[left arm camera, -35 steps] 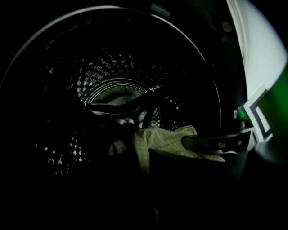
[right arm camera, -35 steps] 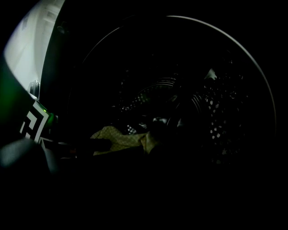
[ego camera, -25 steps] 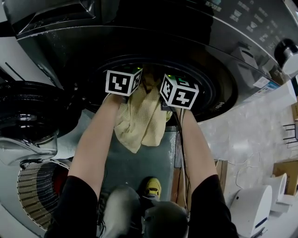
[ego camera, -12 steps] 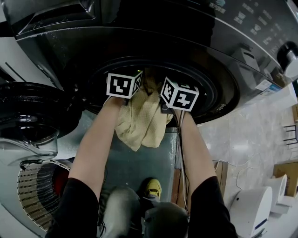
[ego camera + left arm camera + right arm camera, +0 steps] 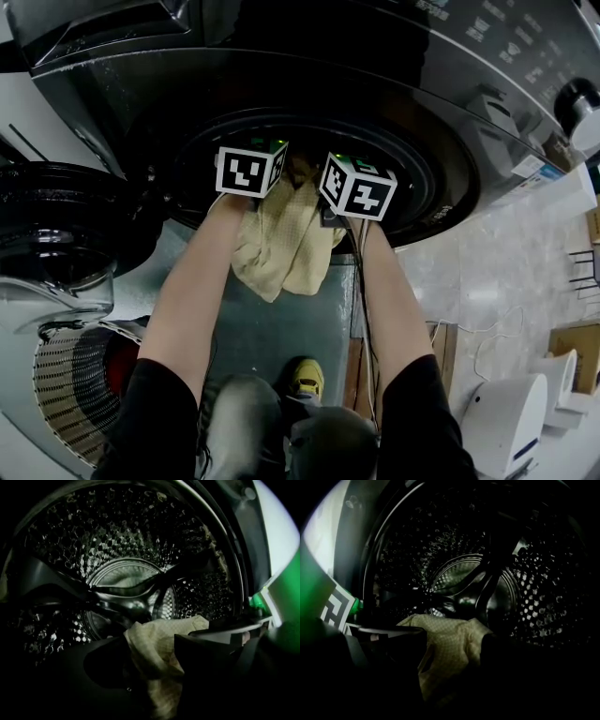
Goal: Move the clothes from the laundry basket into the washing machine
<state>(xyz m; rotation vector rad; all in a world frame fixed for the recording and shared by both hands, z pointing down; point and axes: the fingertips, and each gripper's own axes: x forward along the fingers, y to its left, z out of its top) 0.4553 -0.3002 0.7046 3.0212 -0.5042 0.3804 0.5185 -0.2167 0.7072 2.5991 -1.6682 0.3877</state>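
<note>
A pale yellow cloth (image 5: 281, 248) hangs over the lip of the washing machine's round opening (image 5: 427, 183), part inside the drum (image 5: 131, 550) and part dangling outside. Both grippers reach into the opening side by side, and only their marker cubes show in the head view, the left cube (image 5: 248, 170) and the right cube (image 5: 358, 186). My left gripper (image 5: 154, 663) has just been opening, and the cloth (image 5: 159, 644) lies loose between its spread jaws. My right gripper (image 5: 450, 658) has just been opening too, with the cloth (image 5: 445, 644) loose between its jaws.
The machine's open door (image 5: 56, 234) stands at the left. Below it is the slatted laundry basket (image 5: 66, 389) with something red (image 5: 119, 361) inside. A yellow shoe (image 5: 305, 378) is on the floor. A white appliance (image 5: 502, 422) and a cable lie at the right.
Both marker cubes hold their place at the opening. The cloth's hanging end sits a touch higher than before.
</note>
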